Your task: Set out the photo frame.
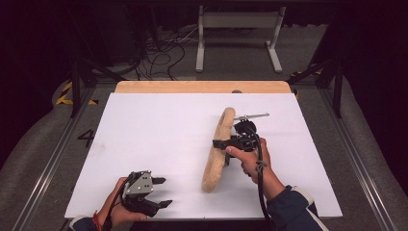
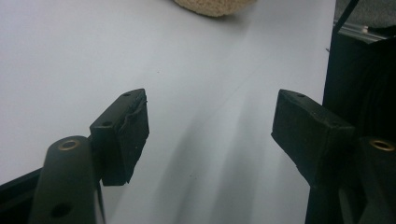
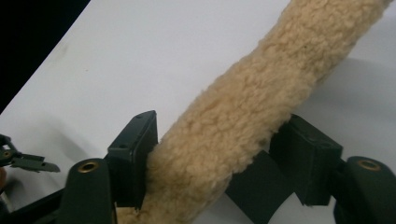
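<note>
The fleece pad [image 1: 219, 149] lies on the bench [image 1: 144, 130] with its long axis crossing between the right hand-held gripper [image 1: 222, 144], which pinches it, while the left hand-held gripper [image 1: 162, 191], spread and empty, is well apart.

fleece pad [image 1: 219, 149]: tan, curly | table sheet [image 1: 154, 134]: white | table edge [image 1: 202, 87]: light wood | jaws: black

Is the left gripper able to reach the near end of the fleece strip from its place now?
Probably yes: the left gripper is open, and only bare white table lies between it and the fleece strip.
</note>
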A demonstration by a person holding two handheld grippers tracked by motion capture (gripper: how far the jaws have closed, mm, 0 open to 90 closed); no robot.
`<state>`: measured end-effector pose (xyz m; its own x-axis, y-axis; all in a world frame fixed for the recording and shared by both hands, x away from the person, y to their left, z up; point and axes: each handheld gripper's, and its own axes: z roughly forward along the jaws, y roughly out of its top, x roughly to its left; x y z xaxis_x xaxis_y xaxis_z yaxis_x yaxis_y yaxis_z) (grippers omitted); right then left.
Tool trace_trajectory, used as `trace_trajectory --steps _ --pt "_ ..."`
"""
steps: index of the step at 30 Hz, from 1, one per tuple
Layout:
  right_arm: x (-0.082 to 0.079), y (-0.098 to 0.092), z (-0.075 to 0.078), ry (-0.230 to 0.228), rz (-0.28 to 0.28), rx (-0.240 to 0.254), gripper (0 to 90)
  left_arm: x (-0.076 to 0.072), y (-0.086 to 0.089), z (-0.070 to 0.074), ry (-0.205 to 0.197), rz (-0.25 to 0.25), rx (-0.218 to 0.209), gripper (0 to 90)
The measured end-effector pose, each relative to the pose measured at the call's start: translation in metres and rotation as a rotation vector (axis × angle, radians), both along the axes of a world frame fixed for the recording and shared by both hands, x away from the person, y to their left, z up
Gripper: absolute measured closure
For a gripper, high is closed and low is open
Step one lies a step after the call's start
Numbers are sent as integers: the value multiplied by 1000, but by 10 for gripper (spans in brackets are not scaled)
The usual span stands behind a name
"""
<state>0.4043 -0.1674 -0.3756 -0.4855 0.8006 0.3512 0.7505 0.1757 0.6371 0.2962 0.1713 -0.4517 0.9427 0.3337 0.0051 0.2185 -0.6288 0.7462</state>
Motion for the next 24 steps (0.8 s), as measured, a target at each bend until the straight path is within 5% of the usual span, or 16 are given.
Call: trace_trajectory --steps 8,17,24 --pt "1 -1 8 0 98 -40 543 1 -3 0 2 -11 2 273" --pt "11 9 12 13 120 -135 490 1 -4 -2 14 -17 3 270" --pt "17 13 13 25 164 -186 583 3 -11 -7 50 -27 12 270"
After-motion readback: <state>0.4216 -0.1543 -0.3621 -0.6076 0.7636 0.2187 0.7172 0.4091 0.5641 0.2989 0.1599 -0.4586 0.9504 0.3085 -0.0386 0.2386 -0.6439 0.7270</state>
